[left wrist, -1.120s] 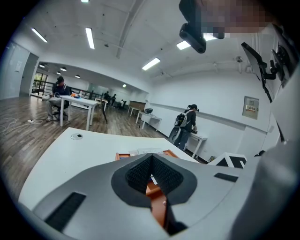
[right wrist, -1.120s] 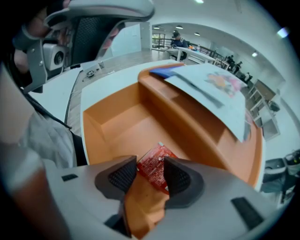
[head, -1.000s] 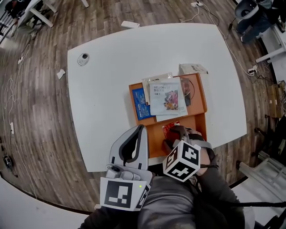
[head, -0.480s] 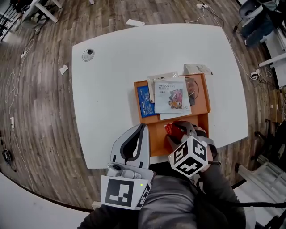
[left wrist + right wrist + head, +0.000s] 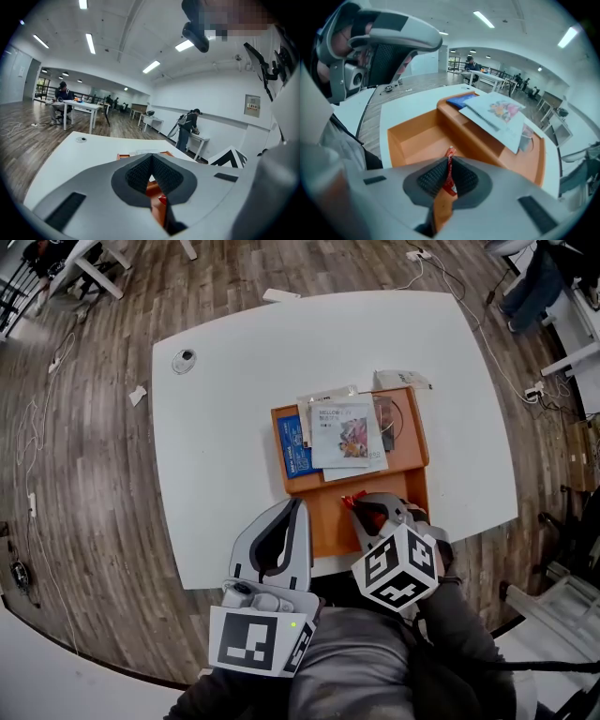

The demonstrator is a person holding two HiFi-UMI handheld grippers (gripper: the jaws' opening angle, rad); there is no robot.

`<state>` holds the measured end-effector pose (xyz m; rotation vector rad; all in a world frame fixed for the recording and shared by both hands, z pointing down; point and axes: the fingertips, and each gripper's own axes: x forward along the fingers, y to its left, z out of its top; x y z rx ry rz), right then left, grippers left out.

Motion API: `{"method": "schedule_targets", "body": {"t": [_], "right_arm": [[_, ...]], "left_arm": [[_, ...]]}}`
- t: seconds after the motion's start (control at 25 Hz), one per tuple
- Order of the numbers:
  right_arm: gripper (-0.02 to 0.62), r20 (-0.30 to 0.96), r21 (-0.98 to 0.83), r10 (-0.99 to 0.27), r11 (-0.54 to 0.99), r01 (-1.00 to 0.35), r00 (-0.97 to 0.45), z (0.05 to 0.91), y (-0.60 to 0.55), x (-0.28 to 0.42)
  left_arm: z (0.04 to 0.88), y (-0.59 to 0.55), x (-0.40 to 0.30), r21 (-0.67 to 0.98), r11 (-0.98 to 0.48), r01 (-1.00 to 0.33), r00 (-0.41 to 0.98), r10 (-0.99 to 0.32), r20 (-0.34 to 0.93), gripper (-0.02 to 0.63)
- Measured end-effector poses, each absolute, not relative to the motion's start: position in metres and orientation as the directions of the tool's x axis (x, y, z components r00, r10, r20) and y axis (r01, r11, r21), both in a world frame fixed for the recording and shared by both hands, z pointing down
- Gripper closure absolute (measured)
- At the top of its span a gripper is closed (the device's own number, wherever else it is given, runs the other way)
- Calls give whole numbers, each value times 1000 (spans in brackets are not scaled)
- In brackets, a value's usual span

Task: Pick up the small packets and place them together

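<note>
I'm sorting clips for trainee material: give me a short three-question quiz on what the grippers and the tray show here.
1. True or false: the left gripper holds a packet.
2. What is between the right gripper's jaws? A) small red packet B) a pen C) nothing
3. Which compartment of the orange tray holds the stack of flat printed packets, near or far?
Key: 1 false, its jaws are together and empty. 2 A, the jaws have just closed on it. 3 far.
</note>
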<state>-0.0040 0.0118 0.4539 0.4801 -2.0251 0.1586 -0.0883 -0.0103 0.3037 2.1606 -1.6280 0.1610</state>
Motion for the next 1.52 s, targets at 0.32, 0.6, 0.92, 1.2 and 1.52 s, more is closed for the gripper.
{"method": "schedule_targets", "body": {"t": [0.32,0.6,0.92,1.2,1.52], "right_arm": [[563,775,101,-357,885,-455,-521,387,27,7],[563,709,158,-483,819,-552,-514,354,10,38],[563,653,191,-586,741,-644,-480,330,-56,57],[561,679,153,-567,730,-666,-467,352,-104,50],[544,732,121,-501,762,-636,-462,381,-114,41]], "left_arm": [[264,12,-52,217,-291,-932,346,-894,286,606],[249,17,-35,191,-334,-923,375,-892,253,606],[237,-16,-41,158,-354,-922,383,-895,227,606],[249,-48,-64,184,-330,-926,370,-892,259,606],[267,-67,-72,219,-312,-925,367,-884,290,606]]}}
